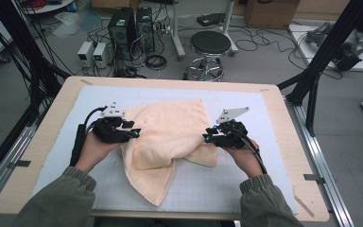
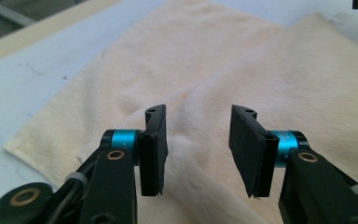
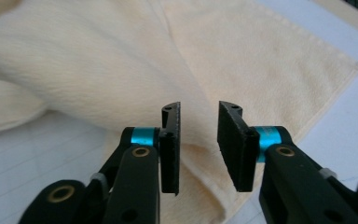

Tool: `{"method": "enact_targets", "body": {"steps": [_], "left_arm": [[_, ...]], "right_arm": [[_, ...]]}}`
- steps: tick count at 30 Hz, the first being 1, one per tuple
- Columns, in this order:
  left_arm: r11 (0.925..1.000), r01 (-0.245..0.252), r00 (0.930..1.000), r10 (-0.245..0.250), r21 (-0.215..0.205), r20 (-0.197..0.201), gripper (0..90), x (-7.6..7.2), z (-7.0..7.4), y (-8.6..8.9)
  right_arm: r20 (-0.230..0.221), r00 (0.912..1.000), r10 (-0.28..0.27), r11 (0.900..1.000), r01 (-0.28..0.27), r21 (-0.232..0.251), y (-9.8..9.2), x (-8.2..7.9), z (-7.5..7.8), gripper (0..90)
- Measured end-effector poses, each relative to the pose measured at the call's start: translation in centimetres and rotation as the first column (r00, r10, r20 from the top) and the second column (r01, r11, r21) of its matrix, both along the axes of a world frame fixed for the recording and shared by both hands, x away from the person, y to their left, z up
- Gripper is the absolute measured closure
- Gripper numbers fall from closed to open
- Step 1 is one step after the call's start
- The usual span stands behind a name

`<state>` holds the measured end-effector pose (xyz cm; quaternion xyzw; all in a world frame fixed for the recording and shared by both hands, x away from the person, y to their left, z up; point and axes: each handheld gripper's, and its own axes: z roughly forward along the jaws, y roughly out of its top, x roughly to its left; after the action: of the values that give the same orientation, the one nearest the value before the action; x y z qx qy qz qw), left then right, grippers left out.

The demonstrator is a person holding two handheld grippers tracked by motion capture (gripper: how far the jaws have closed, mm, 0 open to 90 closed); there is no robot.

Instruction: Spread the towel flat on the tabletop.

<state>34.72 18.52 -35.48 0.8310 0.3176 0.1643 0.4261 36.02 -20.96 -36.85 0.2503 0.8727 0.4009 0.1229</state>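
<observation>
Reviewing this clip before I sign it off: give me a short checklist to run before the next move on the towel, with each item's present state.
1. Left gripper jaws apart, no cloth pinched: ok.
2. Right gripper jaws apart, no cloth pinched: ok.
3. Cream towel lying fully on the white grid mat: ok.
4. Towel flat and square: not ok; it is bunched, with one flap trailing toward the person.
5. Both grippers at opposite sides of the towel: ok.
6. Which edge or corner each gripper would take next: cannot tell.
</observation>
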Motion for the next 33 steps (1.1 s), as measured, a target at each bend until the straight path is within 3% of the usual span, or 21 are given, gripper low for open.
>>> {"method": "enact_targets", "body": {"steps": [5,9,12,19,23,27,28,31,33], "left_arm": [[0.9981,0.056,0.9975,-0.055,-0.027,0.044,53.5,-3.8,1.1,0.0],[0.9913,0.130,0.9908,-0.129,-0.021,0.039,53.5,-6.1,0.3,-1.6],[0.9801,0.198,0.9798,-0.198,0.004,0.027,53.8,-7.2,-0.7,-3.6],[0.9446,0.328,0.9445,-0.327,0.018,-0.027,56.7,-8.4,-4.0,-7.1],[0.9284,0.370,0.9269,-0.366,0.038,-0.084,58.0,-8.6,-5.5,-8.1],[0.9184,0.392,0.9144,-0.382,0.056,-0.134,57.6,-8.6,-6.4,-8.7],[0.9128,0.402,0.9097,-0.390,0.070,-0.143,57.4,-8.6,-6.6,-8.9],[0.8999,0.420,0.9020,-0.400,0.117,-0.161,57.5,-8.8,-7.6,-9.2],[0.9067,0.409,0.9088,-0.394,0.104,-0.137,58.6,-9.1,-7.9,-9.1]], "right_arm": [[0.052,0.9980,0.036,0.999,-0.036,0.005,-0.2,-2.7,1.1,66.0],[0.061,0.9963,0.060,0.998,-0.059,-0.005,0.1,-4.3,0.7,64.1],[0.062,0.9958,0.068,0.998,-0.068,-0.004,0.1,-4.9,-0.1,63.0],[0.055,0.9964,0.064,0.997,-0.066,0.041,-0.5,-5.7,-1.5,59.5],[0.037,0.9974,0.062,0.997,-0.064,0.049,-0.8,-5.9,-2.2,58.8],[0.040,0.9971,0.064,0.997,-0.066,0.048,-0.8,-6.0,-2.4,58.5],[0.045,0.9967,0.067,0.996,-0.069,0.050,-0.8,-6.1,-2.3,58.5],[0.051,0.9966,0.065,0.997,-0.067,0.047,-0.7,-6.1,-2.3,58.3],[0.052,0.9965,0.065,0.997,-0.067,0.045,-0.7,-6.1,-2.3,58.2]]}}
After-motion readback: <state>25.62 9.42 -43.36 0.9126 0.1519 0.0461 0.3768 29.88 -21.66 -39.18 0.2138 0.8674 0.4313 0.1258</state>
